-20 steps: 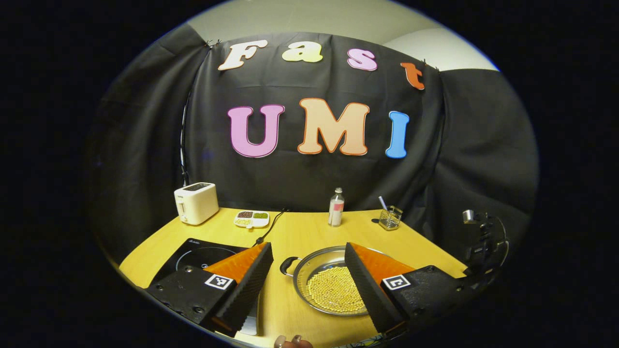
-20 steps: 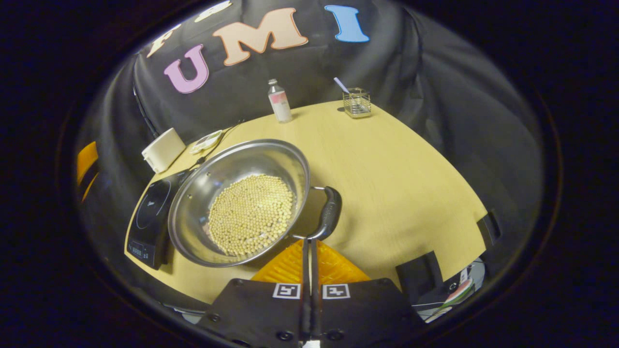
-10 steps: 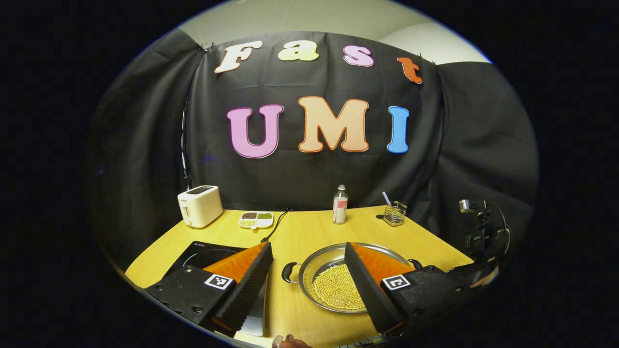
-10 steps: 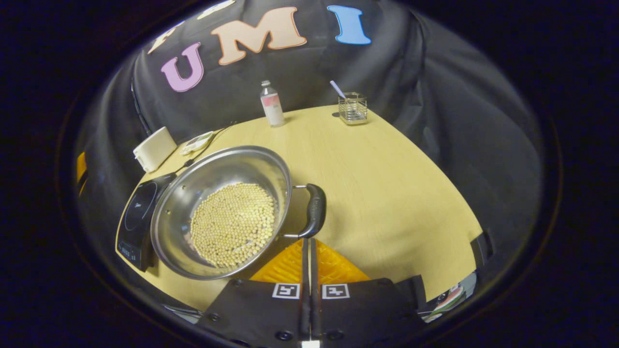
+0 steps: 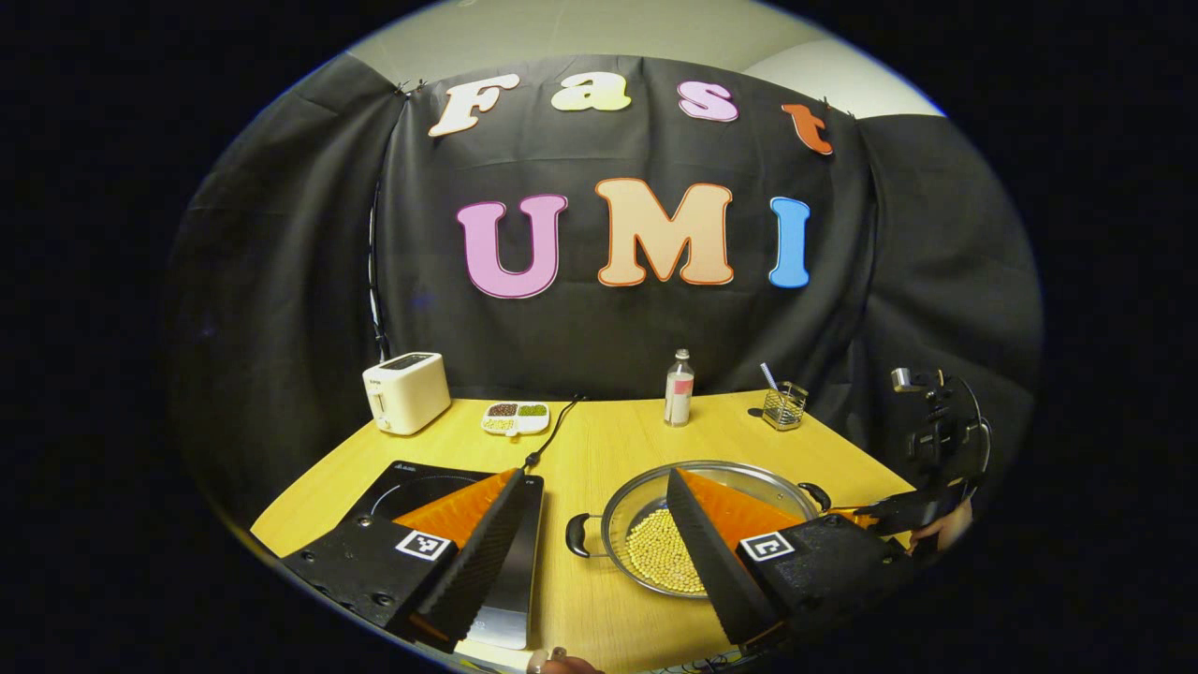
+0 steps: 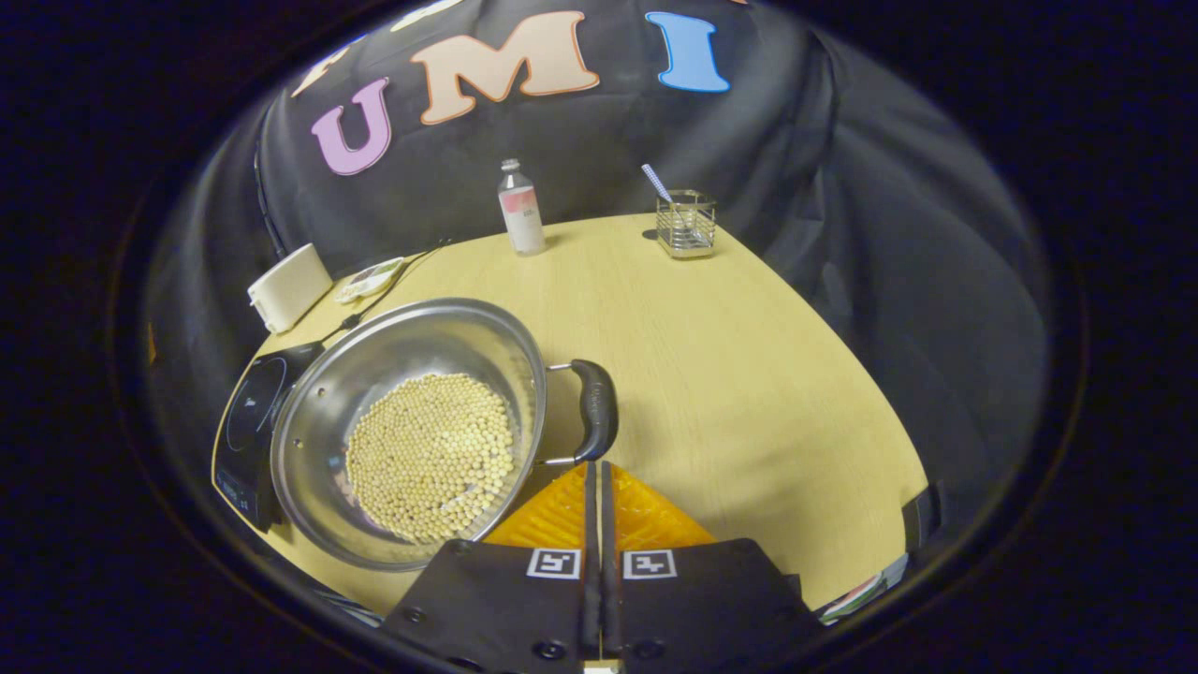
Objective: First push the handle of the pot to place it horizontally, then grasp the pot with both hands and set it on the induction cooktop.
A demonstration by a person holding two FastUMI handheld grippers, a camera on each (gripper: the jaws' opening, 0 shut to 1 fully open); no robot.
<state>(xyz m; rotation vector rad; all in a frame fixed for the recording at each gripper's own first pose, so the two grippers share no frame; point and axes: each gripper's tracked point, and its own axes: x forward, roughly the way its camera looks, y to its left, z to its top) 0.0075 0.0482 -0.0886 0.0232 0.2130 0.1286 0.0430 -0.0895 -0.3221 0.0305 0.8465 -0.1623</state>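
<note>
Behind the left gripper (image 5: 591, 552), part of the pot (image 5: 646, 552) is hidden.

The pot (image 6: 412, 412) is shiny bare metal, its handle (image 6: 596, 423) smooth dark plastic. The table (image 6: 749, 374) has a matt, light wood-grain top. The cooktop (image 5: 421, 487) is glossy black glass. The toaster (image 5: 406, 392) looks like smooth cream plastic. The bottle (image 6: 521, 208) is clear, the wire basket (image 6: 686, 225) bright metal.
</note>
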